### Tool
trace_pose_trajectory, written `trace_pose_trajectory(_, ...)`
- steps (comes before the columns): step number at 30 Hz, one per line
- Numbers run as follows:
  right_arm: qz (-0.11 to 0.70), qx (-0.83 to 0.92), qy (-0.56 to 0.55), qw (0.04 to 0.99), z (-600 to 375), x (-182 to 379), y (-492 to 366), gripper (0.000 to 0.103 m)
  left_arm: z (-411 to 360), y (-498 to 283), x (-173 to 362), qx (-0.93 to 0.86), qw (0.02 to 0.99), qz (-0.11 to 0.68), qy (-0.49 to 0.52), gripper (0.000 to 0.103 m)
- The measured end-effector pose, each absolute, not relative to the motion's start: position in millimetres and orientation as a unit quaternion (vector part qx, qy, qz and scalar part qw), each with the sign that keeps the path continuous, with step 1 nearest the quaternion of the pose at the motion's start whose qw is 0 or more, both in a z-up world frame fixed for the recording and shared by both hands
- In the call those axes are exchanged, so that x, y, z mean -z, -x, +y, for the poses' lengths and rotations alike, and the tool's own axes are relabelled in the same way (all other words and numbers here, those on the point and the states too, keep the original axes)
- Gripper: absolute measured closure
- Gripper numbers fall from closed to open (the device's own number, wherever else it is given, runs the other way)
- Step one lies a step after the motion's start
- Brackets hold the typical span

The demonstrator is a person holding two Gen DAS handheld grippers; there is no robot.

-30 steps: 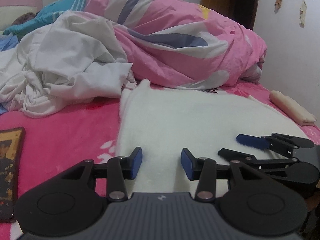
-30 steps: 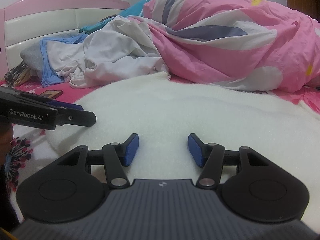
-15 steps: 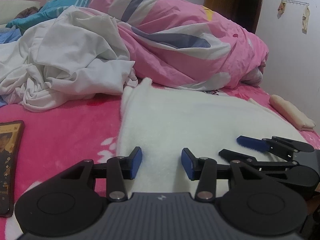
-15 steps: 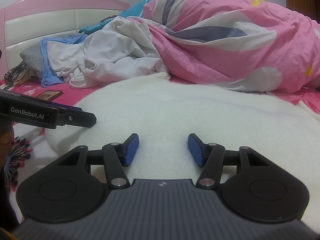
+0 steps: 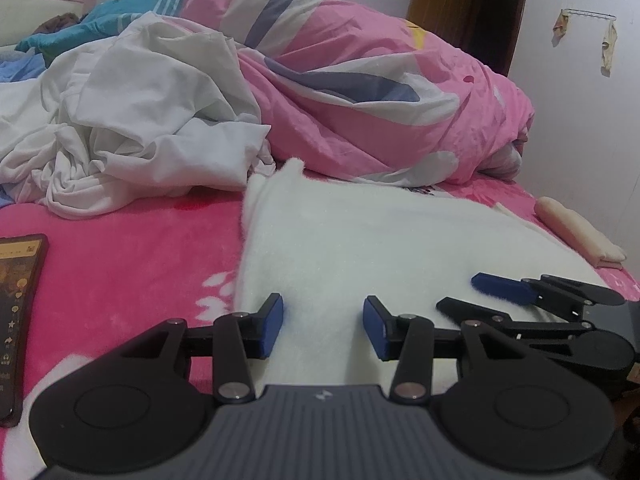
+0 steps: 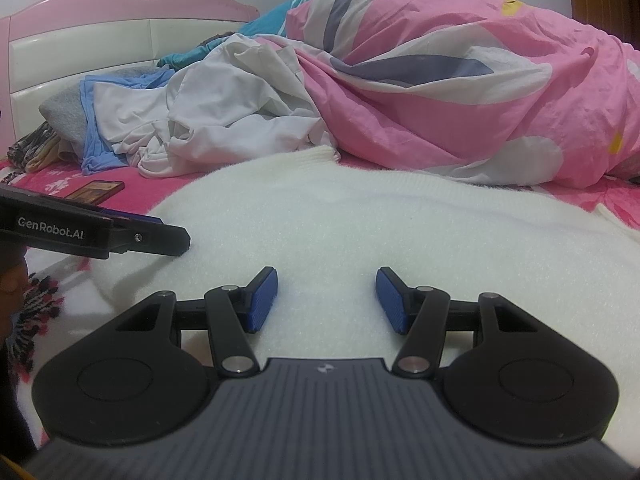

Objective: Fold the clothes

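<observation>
A white fuzzy sweater (image 5: 372, 240) lies flat on the pink bed; it also fills the middle of the right wrist view (image 6: 380, 220). My left gripper (image 5: 323, 326) is open and empty, low over the sweater's near left part. My right gripper (image 6: 326, 300) is open and empty over the sweater's near edge. The right gripper shows in the left wrist view (image 5: 520, 300) at right, and the left gripper shows in the right wrist view (image 6: 100, 232) at left. A heap of crumpled white clothes (image 5: 132, 128) lies beyond the sweater to the left.
A big pink patterned quilt (image 5: 360, 88) is bunched behind the sweater. A phone (image 5: 16, 300) lies on the pink sheet at left. A rolled cream cloth (image 5: 576, 232) lies at the bed's right edge. Blue and grey clothes (image 6: 88, 128) lie by the headboard (image 6: 80, 44).
The left wrist view has shifted slightly rightward and up, so the phone sits nearer the left edge. The right gripper has hardly moved. Both stay open.
</observation>
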State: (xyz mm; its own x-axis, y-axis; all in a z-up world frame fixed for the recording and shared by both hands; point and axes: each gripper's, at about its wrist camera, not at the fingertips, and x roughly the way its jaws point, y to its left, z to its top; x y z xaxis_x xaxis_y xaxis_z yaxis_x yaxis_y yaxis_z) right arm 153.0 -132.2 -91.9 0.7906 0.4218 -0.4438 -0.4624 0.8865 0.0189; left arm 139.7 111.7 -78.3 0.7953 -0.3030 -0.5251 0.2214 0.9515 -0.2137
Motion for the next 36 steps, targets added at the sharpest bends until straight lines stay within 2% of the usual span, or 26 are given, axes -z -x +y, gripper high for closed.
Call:
trace_pose_trajectory(15,0.210,-0.236,0.039,0.948,-134,94,-151,0.048,118,-130,88,0.152,0.951,0.256,0.079,0.056)
trace_pose_trajectory(36,0.210,-0.228,0.045,0.950,-131,94,-149,0.046,126,-132,89,0.166,0.946,0.259,0.103,0.056)
